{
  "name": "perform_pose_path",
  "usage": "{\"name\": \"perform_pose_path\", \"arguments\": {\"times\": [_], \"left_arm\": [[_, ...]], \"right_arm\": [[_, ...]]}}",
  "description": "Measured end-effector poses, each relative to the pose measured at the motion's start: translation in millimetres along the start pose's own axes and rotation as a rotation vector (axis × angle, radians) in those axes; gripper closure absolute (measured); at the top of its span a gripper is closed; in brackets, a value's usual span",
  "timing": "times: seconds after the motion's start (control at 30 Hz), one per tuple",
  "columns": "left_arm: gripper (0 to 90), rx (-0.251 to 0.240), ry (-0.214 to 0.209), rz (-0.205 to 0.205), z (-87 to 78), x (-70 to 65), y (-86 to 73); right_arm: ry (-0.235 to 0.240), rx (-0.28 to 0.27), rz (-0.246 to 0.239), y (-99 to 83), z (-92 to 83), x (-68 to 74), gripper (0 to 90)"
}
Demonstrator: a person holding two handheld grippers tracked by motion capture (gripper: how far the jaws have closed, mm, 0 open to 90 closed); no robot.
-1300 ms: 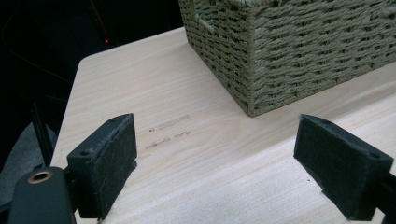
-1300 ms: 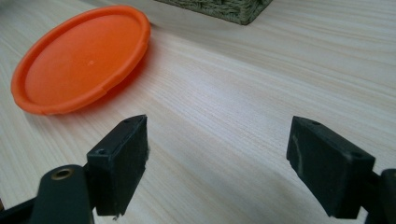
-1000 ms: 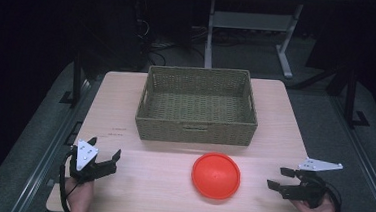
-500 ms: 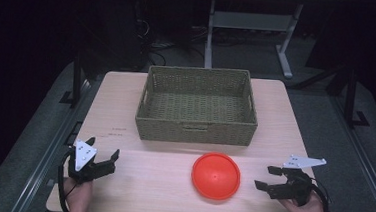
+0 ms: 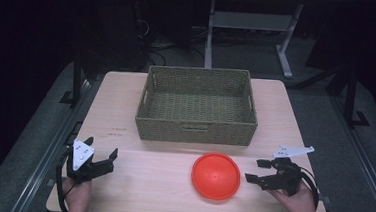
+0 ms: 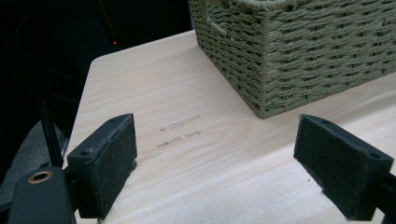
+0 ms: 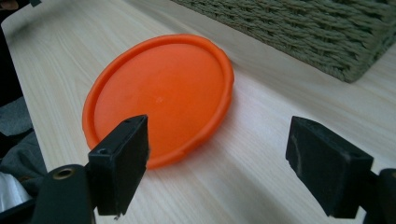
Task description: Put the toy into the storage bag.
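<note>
Resting your left tongs (image 5: pixel 103 156) wide open and empty at the counter's (image 5: pixel 150 193) near-left, you reach for the orange disc (image 5: pixel 216 175) before the basket (image 5: pixel 198 106); right tongs (image 5: pixel 257 171), spread empty just beside it, should next straddle its rim.

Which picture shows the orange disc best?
The right gripper view: the disc is close up, rim and raised edge clear, just ahead of the open right gripper. The high view shows the whole disc, but small, in front of the basket.
</note>
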State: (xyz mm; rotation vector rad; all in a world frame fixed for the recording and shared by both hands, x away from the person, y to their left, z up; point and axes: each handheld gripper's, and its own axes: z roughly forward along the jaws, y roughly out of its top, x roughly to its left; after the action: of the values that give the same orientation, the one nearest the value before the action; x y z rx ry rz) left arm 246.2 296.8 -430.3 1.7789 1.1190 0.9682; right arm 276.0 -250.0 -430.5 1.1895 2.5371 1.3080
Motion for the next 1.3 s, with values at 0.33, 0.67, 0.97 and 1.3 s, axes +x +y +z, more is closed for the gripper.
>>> {"name": "perform_pose_path", "arguments": {"times": [0.33, 0.67, 0.97, 1.3], "left_arm": [[12.7, -0.003, 0.005, 0.024, -1.2, -1.5, 0.6], [12.7, -0.008, 0.012, 0.038, -1.5, -4.2, 1.2], [12.7, -0.008, 0.011, 0.042, -1.6, -6.7, 2.2], [12.7, -0.004, 0.011, 0.044, -1.1, -5.6, 2.4]], "right_arm": [[0.026, 0.093, -0.058, 27.7, 30.5, 7.7, 22.5], [0.045, 0.174, -0.034, 36.4, 57.0, -2.4, 24.1], [0.036, 0.187, -0.006, 31.9, 62.5, -4.9, 34.0], [0.024, 0.197, 0.015, 25.8, 65.7, -6.2, 48.1]]}}
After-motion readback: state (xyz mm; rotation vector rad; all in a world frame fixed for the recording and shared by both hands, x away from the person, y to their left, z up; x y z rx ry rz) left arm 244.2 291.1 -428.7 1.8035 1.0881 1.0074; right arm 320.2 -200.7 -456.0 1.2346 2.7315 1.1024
